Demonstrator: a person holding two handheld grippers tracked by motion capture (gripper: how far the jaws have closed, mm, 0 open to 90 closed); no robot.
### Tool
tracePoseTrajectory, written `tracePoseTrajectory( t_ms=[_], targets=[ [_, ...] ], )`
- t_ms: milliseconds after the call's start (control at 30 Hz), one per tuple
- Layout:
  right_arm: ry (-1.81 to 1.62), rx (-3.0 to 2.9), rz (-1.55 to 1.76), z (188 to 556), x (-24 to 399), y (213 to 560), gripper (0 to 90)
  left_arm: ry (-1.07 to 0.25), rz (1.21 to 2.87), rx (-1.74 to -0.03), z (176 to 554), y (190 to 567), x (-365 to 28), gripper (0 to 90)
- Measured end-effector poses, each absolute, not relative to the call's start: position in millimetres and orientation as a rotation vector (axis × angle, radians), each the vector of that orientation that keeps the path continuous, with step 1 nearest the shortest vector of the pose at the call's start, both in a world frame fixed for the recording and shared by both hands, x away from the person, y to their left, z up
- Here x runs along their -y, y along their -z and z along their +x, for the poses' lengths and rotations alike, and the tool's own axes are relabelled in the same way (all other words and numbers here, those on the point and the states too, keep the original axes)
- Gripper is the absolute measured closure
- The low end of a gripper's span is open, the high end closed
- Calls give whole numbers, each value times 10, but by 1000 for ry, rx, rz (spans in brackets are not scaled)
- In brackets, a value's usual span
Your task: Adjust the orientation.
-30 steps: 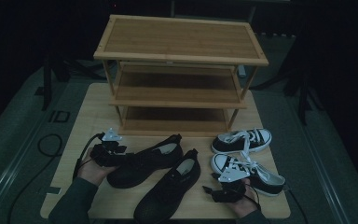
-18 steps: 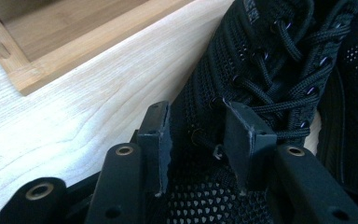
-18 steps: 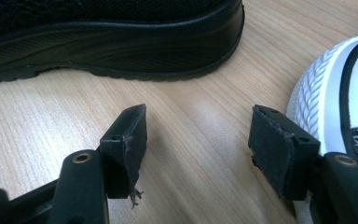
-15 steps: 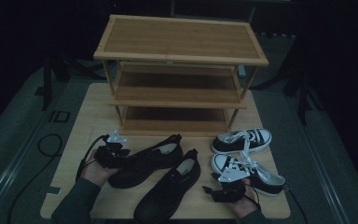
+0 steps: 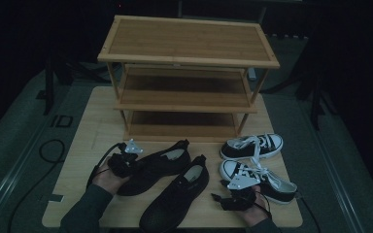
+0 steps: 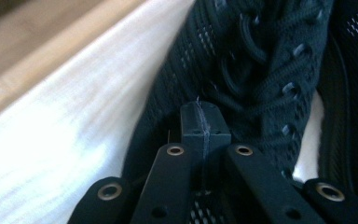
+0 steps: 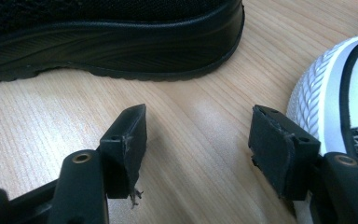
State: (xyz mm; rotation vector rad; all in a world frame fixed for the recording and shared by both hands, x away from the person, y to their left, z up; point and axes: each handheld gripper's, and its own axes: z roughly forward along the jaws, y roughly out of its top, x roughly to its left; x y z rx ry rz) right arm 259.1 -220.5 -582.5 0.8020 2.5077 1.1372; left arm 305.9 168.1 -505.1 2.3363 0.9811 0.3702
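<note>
Black mesh shoe [image 5: 153, 165] is just being clamped by the closing left gripper [image 6: 200, 126] on the tabletop [image 5: 92, 126]; right gripper [image 7: 198, 140] fingers are gaping empty; shelves [image 5: 187, 82] are awaiting all four shoes.

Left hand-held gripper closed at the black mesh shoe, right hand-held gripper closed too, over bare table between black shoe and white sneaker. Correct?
Not quite: the right hand-held gripper is open, its jaws apart over bare table, as the right gripper view shows. The left hand-held gripper is closed at the black mesh shoe.
</note>
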Motion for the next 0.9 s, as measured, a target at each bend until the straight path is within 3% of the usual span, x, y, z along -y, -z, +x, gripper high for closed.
tracePoseTrajectory(
  t_ms=[400,633,900],
  targets=[
    [-1136,-2508,802,2590,2205,5824,366,-377,2289,-990,3101,4951,-1639,900],
    [-1136,-2507,802,2590,2205,5825,366,-370,2267,-1066,3037,4956,-1785,640],
    [-1135,-2508,802,2590,2205,5824,366,-337,2236,-1099,2960,4949,-1897,546]
  ],
)
